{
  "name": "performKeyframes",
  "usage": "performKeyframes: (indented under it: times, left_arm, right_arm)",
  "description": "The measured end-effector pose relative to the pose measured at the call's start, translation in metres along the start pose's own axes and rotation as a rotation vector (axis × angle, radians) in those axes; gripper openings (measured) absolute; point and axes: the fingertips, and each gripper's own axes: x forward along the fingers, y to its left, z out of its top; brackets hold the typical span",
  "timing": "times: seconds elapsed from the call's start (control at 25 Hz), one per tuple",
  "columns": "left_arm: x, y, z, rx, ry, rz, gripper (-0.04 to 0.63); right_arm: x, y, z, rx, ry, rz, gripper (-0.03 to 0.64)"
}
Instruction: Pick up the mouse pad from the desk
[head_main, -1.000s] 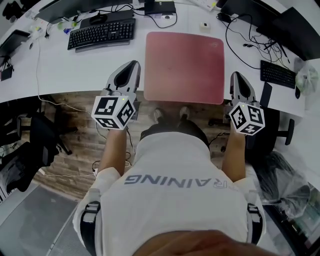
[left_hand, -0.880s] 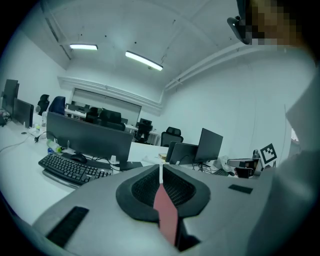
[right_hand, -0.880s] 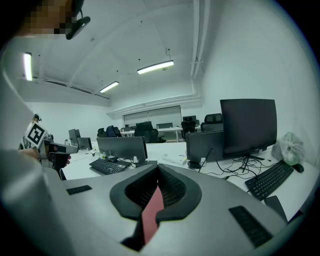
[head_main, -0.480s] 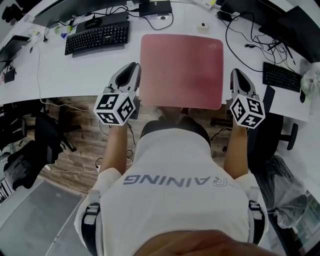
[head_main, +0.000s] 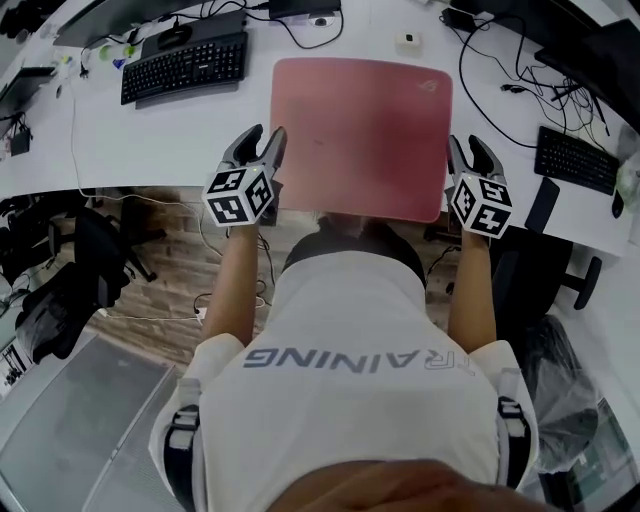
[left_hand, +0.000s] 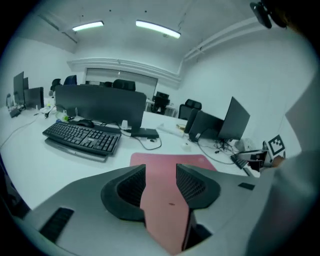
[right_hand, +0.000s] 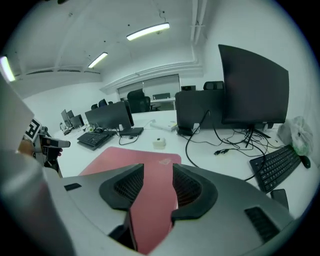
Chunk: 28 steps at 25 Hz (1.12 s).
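Left gripper: fingers just opened, apart, gripping nothing; over mouse pad, left edge.
Right gripper: same; right edge.

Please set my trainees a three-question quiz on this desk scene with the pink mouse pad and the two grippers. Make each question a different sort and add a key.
1. Multiple choice: in the head view, where does the larger keyboard lie relative to the mouse pad? A to its left; B on it; C under it.
2. True or false: the left gripper is clamped shut on that keyboard.
3. Fill in: in the head view, the right gripper stands at the pad's ____ near corner.

Key: 1 A. 2 False: both grippers' jaws have just been opening, and the pad shows between them, unpinched. 3 right.
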Motion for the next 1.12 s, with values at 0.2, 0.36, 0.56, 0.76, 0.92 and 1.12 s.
performKeyframes:
  times: [0.2,0.36,0.56,0.76,0.92,1.12]
  left_arm:
    - [0.029,0.022,-0.042,-0.032,0.107,0.056,0.295]
    - [0.051,0.026,-0.065,-0.019,0.165,0.062,0.331]
    - [0.066,0.042,-0.097,0.010,0.281,0.104,0.344]
    - [0.074,0.053,-0.117,0.035,0.365,0.134,0.347]
    - [0.077,0.058,-0.130,0.054,0.411,0.147,0.348]
    - [0.080,0.054,-0.142,0.074,0.433,0.148,0.356]
  right_arm:
    - [0.031,-0.011,-0.042,0.007,0.127,0.007,0.242]
    - [0.049,-0.016,-0.077,0.008,0.240,0.012,0.279]
    - [0.065,-0.013,-0.104,0.021,0.324,0.012,0.323]
    - [0.075,-0.012,-0.116,0.014,0.356,0.005,0.350]
    - [0.081,-0.009,-0.129,0.015,0.384,0.007,0.368]
    - [0.087,0.000,-0.143,-0.012,0.414,0.004,0.385]
